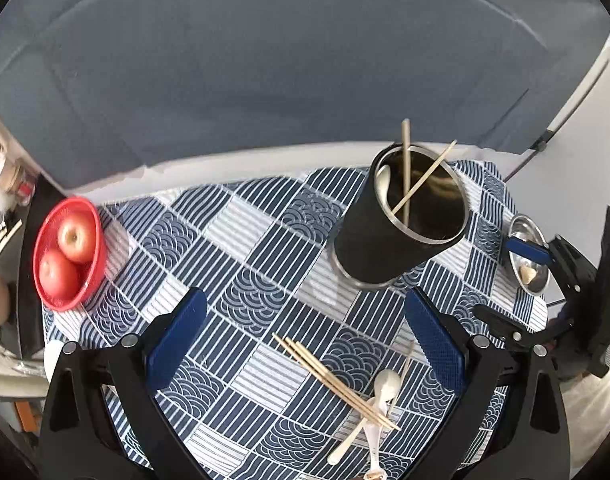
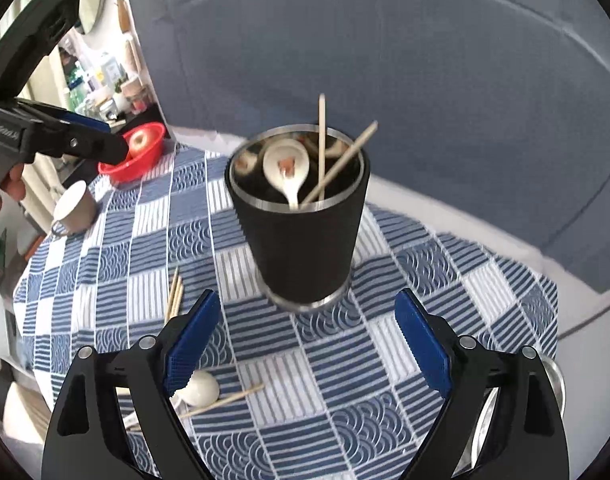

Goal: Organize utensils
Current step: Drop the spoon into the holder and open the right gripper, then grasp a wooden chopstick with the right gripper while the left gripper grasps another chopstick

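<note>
The left gripper [image 1: 305, 340] hangs tilted steeply down over the tablecloth [image 1: 233, 280], its two blue pads wide apart with nothing but patterned cloth between them. The right gripper [image 2: 307, 344] is pitched down in the same way, jaws spread and empty, the base of the black cup [image 2: 301, 236] standing just beyond its fingertips. In the right wrist view the left gripper shows at the upper left edge, held in a person's hand [image 2: 5, 192]; a line of small pale lettering runs along its black body but is too blurred to read, and no other writing can be made out. The cup stands upright on the cloth with a steel rim and foot, and it holds a white spoon [image 2: 286, 168] bowl-up and two chopsticks [image 2: 321, 140] that cross and lean out over the rim. Nearer the grippers, loose chopsticks [image 1: 333, 384] lie on the cloth across another white spoon [image 1: 385, 384] and its neighbours in a small heap. Farther out, a red bowl [image 1: 93, 276] with two apples [image 1: 67, 256] sits at the cloth's left edge, a small steel dish [image 1: 533, 280] at its right edge, and a pale mug [image 2: 75, 208] lies on its side near the red bowl. A grey sofa [image 1: 265, 60] fills the background.
</note>
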A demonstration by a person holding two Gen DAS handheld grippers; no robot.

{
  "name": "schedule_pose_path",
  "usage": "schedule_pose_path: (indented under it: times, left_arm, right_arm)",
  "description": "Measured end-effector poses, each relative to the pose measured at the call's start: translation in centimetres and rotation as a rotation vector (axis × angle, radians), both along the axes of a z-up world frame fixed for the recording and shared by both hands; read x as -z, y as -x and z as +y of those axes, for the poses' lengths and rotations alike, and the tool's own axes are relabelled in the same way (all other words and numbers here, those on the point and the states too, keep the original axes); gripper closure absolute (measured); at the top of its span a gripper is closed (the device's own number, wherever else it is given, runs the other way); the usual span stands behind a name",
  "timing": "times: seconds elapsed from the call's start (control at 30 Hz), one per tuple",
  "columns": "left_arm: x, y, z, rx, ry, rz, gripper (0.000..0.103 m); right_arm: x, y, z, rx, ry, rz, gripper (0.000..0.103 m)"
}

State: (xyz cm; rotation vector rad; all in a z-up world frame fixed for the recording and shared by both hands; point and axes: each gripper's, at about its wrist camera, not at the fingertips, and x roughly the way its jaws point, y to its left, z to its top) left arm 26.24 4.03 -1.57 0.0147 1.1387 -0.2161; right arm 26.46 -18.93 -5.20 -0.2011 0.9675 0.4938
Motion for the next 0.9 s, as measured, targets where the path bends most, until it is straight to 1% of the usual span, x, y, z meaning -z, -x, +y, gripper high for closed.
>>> schedule_pose_path:
  times: [0.07,0.2,0.33,0.47,0.6,0.67,0.8,0.9]
  left_arm:
    - [1.2,0.2,0.5,-0.022,0.012,0.022,0.006]
    - [3.8,0.4,1.2,-0.065,-0.016,0.069,0.006]
    - [6.8,0.9,1.9,-0.094,-0.006,0.129,0.006]
    - [9.3,1.4,1.9,-0.1,-0.054,0.175,0.006]
    - [11.7,2.0,2.1,-0.109,-0.062,0.237,0.006]
    - [12.8,2.0,2.1,-0.113,-0.056,0.273,0.006]
    - [15.1,2.4,2.4,-0.134,-0.029,0.374,0.006]
    - [15.9,2.5,2.5,-0.157,-0.005,0.408,0.006]
  right_arm:
    - [0.8,0.5,0.0,0.004,0.01,0.021,0.019]
    - [2.4,1.5,0.1,0.014,0.035,0.067,0.018]
    - [4.2,2.3,0.3,0.016,0.053,0.117,0.018]
    - [6.1,3.2,0.6,0.024,0.07,0.173,0.018]
    - [7.5,3.8,1.0,0.026,0.085,0.219,0.018]
    - [8.4,4.1,1.3,0.027,0.094,0.251,0.018]
    - [9.9,4.6,1.4,0.044,0.094,0.308,0.018]
    - [10.8,4.8,1.6,0.074,0.098,0.347,0.018]
